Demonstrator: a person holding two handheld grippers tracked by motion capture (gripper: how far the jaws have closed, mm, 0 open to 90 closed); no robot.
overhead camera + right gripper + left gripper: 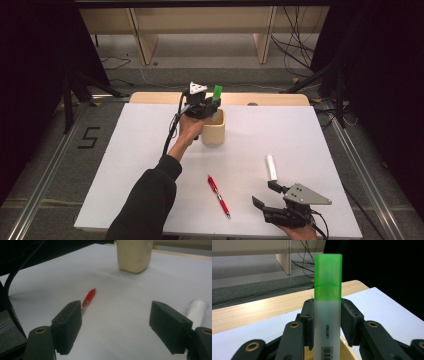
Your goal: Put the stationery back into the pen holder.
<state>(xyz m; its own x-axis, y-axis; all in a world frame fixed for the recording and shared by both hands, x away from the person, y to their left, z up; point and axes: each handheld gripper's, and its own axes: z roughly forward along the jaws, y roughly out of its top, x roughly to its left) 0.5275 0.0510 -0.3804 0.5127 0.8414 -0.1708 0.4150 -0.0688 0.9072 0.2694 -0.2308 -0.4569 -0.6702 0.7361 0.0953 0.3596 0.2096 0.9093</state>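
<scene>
My left tongs (327,322) clamp a green-capped highlighter (328,302) above the cream cup (213,131); right tongs (116,327) gape empty.

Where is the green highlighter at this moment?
In the high view the green highlighter stands upright at the far middle of the table, clamped in the left gripper just above the beige cup.

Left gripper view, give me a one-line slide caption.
Left gripper clamps an upright green-capped translucent highlighter over the beige plastic cup.
</scene>
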